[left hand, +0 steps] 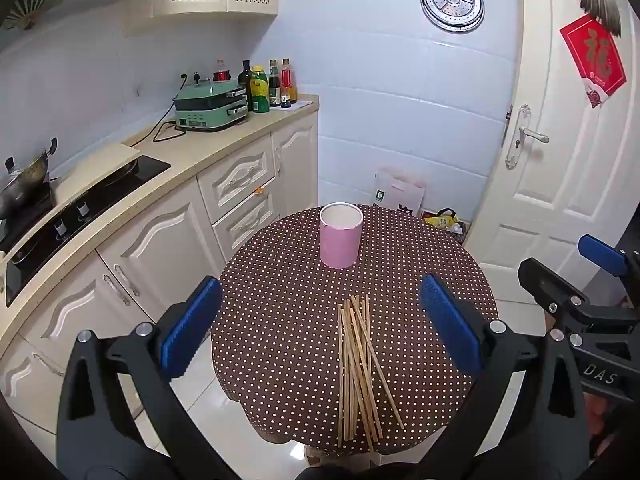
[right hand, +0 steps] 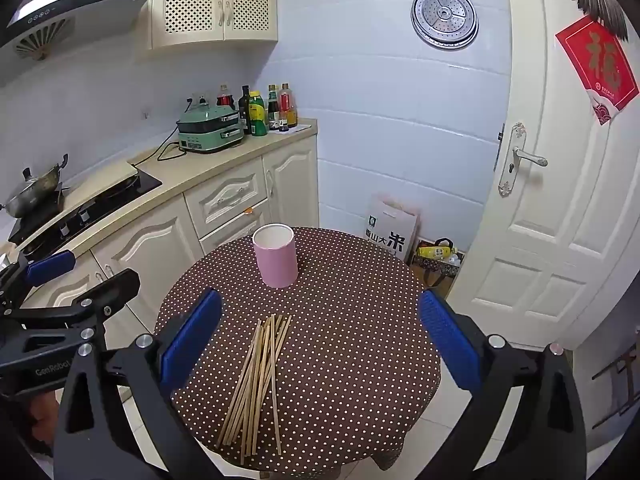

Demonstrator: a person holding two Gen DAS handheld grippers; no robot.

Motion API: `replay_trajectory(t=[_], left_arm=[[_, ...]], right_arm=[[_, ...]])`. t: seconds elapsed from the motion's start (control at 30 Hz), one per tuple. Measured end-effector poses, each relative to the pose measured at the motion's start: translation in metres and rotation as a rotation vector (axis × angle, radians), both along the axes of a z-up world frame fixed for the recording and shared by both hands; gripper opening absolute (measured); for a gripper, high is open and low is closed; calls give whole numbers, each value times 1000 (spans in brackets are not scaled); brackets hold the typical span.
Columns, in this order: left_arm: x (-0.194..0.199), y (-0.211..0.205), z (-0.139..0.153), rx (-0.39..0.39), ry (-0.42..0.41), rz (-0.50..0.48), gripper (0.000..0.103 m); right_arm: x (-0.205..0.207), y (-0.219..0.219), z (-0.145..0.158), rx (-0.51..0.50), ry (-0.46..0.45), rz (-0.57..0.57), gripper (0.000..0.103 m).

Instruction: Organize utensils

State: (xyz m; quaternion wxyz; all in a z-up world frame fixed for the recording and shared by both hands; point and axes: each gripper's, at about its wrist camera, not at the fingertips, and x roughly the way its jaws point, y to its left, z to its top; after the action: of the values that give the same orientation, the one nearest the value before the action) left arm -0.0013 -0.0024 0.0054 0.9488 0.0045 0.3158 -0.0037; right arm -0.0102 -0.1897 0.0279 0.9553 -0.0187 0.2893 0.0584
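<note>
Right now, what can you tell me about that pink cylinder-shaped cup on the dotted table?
The pink cylindrical cup stands upright, open at the top, with a pale white inside that looks empty. It sits toward the far side of the round table's brown, white-dotted cloth, apart from the loose wooden chopsticks lying nearer. Nothing else touches it.

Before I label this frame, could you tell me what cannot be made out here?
- Pink holder: its bottom inside, hidden by its own wall, both views.
- Chopsticks: exact count, overlapping in the pile.
- Table: near edge and legs, hidden by the cloth and both claws' arms.
</note>
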Motion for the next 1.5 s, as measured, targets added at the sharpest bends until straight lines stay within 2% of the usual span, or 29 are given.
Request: replay_trajectory(t=[1.5], left_arm=[[0, -9, 4, 21, -22, -9, 97]], right_arm=[[3, -9, 1, 36, 2, 3, 95]])
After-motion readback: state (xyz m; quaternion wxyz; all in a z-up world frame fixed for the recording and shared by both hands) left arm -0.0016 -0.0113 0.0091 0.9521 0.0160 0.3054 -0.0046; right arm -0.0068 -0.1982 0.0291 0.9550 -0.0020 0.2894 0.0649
